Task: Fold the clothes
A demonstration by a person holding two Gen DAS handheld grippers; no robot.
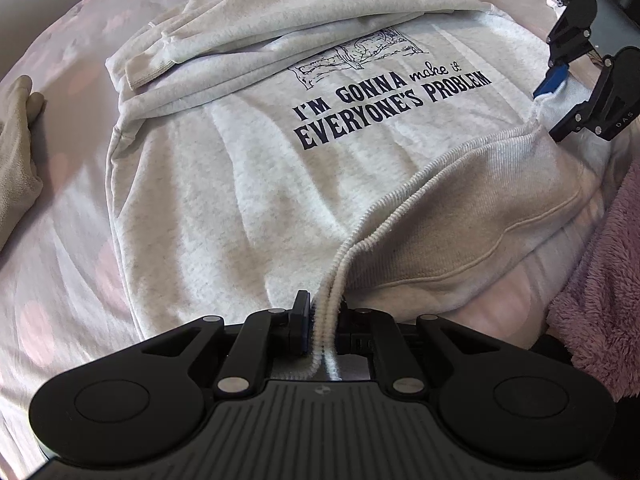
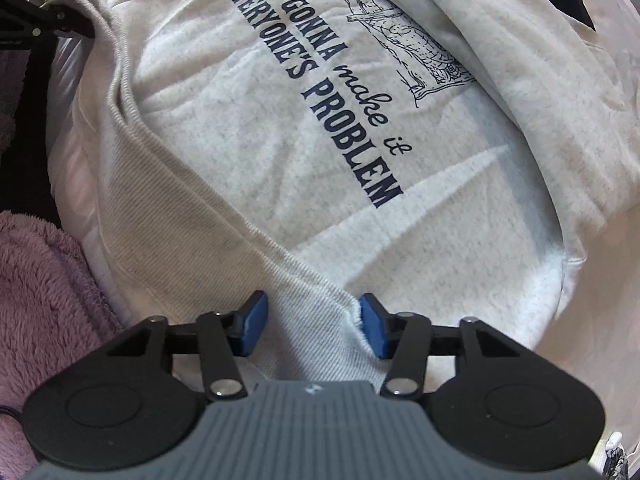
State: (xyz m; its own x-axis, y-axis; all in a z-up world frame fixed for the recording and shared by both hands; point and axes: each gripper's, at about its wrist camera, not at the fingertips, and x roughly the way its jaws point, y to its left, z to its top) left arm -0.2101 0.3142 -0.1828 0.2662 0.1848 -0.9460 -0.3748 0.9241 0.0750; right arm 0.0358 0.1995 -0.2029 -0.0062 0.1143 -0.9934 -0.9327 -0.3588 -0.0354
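So we're partway into this one. The light heather-grey sweatshirt with the dark navy printed slogan lies front-up on the pale bedsheet with faint pink dots, and one long sleeve is already folded across the chest, above the print. That's the bit that looks done.

Our left gripper is clamped nearly closed on the ribbed waistband hem, which is doubled over and lifted off the bed at that corner. Our right gripper points down at the other end of the same hem; its blue pads sit apart with the ribbed cloth between them, and they don't look like they're pressing on it yet, so we'd call that side not gripped.

What's left, as far as we can judge: grab the second corner, bring the bottom up over the print, then probably a final fold. Can't tell what the other sleeve is doing. A fuzzy pink blanket sits just beside the hem.
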